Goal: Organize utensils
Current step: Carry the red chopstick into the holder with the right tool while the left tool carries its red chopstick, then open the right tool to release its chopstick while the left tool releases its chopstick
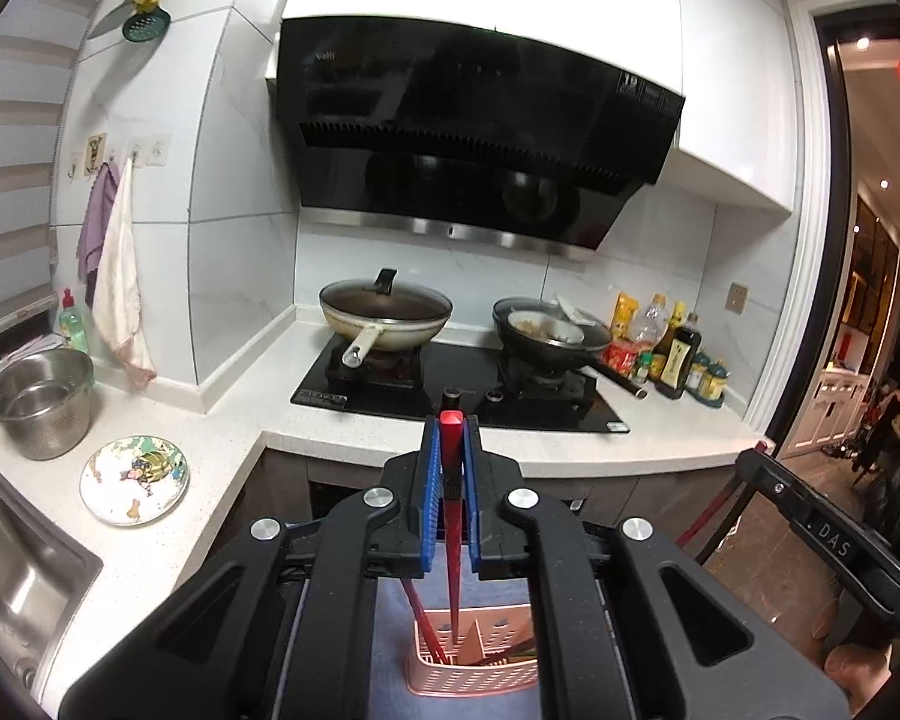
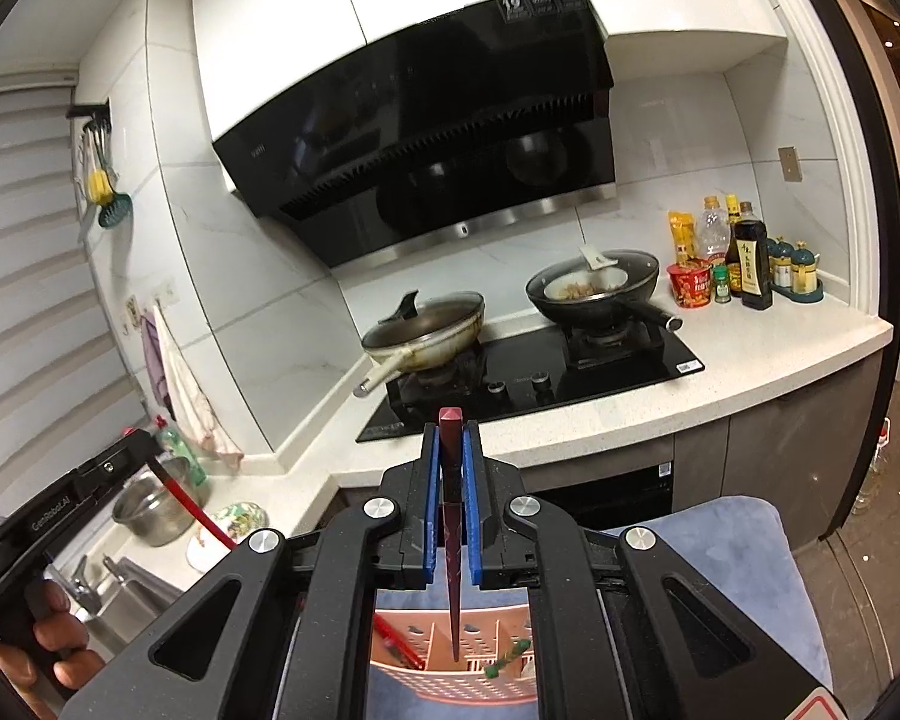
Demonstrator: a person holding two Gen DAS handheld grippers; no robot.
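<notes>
My left gripper point(image 1: 451, 429) is shut on a red chopstick point(image 1: 452, 516), held upright with its tip down over a pink slotted utensil basket point(image 1: 480, 669). The basket holds another red chopstick point(image 1: 421, 618) and some other utensils. My right gripper point(image 2: 450, 429) is shut on a dark red patterned chopstick point(image 2: 453, 540), its tip pointing down over the same pink basket point(image 2: 450, 675). A red chopstick point(image 2: 397, 642) and a green-handled utensil point(image 2: 507, 660) lie in that basket. The basket stands on a blue cloth-covered surface point(image 2: 744, 546).
A white counter point(image 1: 168, 540) holds a patterned plate point(image 1: 133, 480), a steel pot point(image 1: 41, 402) and a sink point(image 1: 12, 570). The hob point(image 1: 450, 390) carries two pans point(image 1: 384, 315). Bottles point(image 2: 750, 264) stand at the right. The other gripper shows at the right edge point(image 1: 822, 534).
</notes>
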